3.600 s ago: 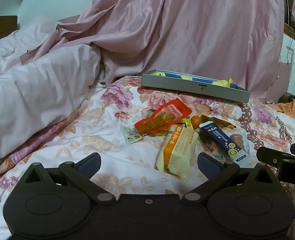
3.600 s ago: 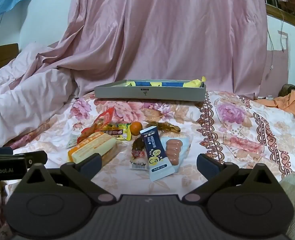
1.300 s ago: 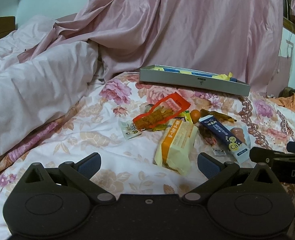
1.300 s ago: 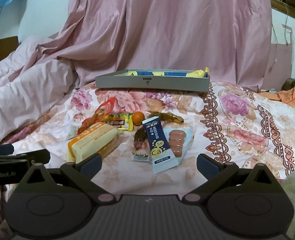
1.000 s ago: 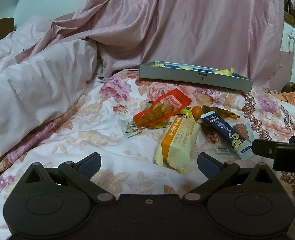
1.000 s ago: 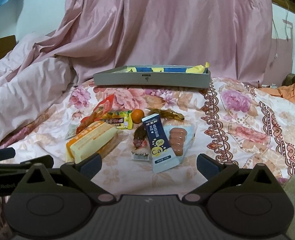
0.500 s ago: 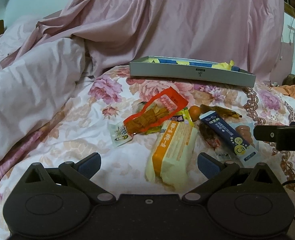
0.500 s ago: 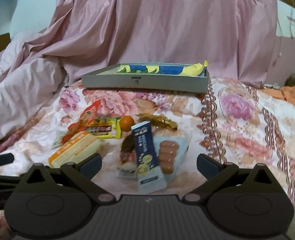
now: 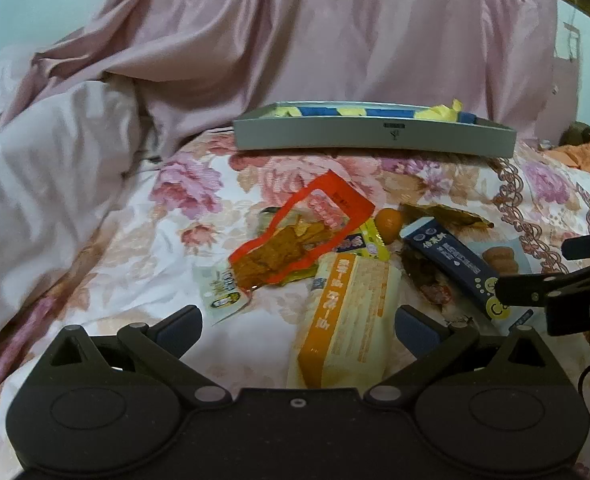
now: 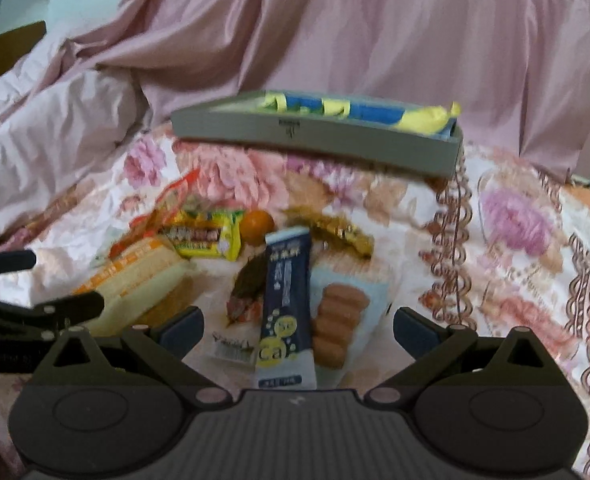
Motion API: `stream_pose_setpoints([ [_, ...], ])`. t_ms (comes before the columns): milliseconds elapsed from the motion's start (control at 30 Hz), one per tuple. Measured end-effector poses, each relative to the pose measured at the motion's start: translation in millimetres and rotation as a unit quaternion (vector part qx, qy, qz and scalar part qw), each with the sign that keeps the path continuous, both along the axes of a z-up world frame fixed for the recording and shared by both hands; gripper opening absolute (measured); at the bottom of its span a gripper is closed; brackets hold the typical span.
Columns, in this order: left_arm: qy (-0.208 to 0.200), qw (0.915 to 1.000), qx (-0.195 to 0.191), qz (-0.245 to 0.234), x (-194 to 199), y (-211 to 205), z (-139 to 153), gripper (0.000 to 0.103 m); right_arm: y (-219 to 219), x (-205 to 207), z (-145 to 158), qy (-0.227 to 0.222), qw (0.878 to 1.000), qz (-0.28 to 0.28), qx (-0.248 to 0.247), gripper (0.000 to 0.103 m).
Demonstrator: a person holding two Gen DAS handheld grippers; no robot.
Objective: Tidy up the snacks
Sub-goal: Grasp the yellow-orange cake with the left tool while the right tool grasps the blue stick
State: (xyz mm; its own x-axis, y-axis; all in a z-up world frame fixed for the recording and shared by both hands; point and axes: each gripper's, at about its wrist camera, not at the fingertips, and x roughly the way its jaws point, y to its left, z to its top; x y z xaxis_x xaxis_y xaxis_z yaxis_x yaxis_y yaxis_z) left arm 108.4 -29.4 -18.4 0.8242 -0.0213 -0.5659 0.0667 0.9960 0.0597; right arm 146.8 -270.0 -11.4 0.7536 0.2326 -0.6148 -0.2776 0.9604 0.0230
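Left gripper (image 9: pixel 297 322): jaws wide open, nothing between them; low over the bed (image 9: pixel 143 264), w/ the orange-yellow pack (image 9: pixel 345 312) just ahead.
Right gripper (image 10: pixel 298 325): jaws wide open, empty; dark blue stick pack (image 10: pixel 286 300) directly in front.
Snacks: loose pile on the flowered bed cover; red pouch (image 9: pixel 303 232), small orange (image 9: pixel 389 221), sausage pack (image 10: pixel 341 320) beside the blue one, touching.
Tray (image 9: pixel 375 136): grey, behind the pile, apart from it; yellow & blue packs inside.
Backgr.: pink curtain (image 9: pixel 335 32), pale quilt (image 9: pixel 35 168) at left.
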Motion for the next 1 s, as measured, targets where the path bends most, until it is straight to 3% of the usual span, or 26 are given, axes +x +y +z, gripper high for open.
stream_pose_setpoints([
  [200,0.017,0.9995,-0.002,-0.027,14.5,-1.1,-9.5,0.102,5.4,11.5,-9.1,0.009,1.0,0.001,-0.016,0.103],
  [333,0.019,0.9991,-0.005,-0.038,16.8,-2.7,-14.6,0.101,12.7,10.4,-12.7,0.006,0.999,0.02,-0.03,0.096],
  [400,0.027,0.9985,-0.014,-0.046,18.1,-1.6,-17.0,0.098,18.4,7.9,-13.1,-0.002,0.999,0.032,-0.043,0.092],
  [467,0.037,0.9973,-0.028,-0.057,20.0,-0.6,-18.8,0.096,23.5,6.6,-14.2,-0.003,0.998,0.044,-0.053,0.08],
  [633,0.034,0.9966,-0.03,-0.069,20.2,0.2,-20.1,0.094,29.2,7.1,-17.0,0.005,0.996,0.054,-0.064,0.061],
  [1000,0.048,0.9946,-0.056,-0.072,26.4,3.3,-23.0,0.074,26.1,16.9,-24.2,0.021,0.997,0.043,-0.055,0.053],
])
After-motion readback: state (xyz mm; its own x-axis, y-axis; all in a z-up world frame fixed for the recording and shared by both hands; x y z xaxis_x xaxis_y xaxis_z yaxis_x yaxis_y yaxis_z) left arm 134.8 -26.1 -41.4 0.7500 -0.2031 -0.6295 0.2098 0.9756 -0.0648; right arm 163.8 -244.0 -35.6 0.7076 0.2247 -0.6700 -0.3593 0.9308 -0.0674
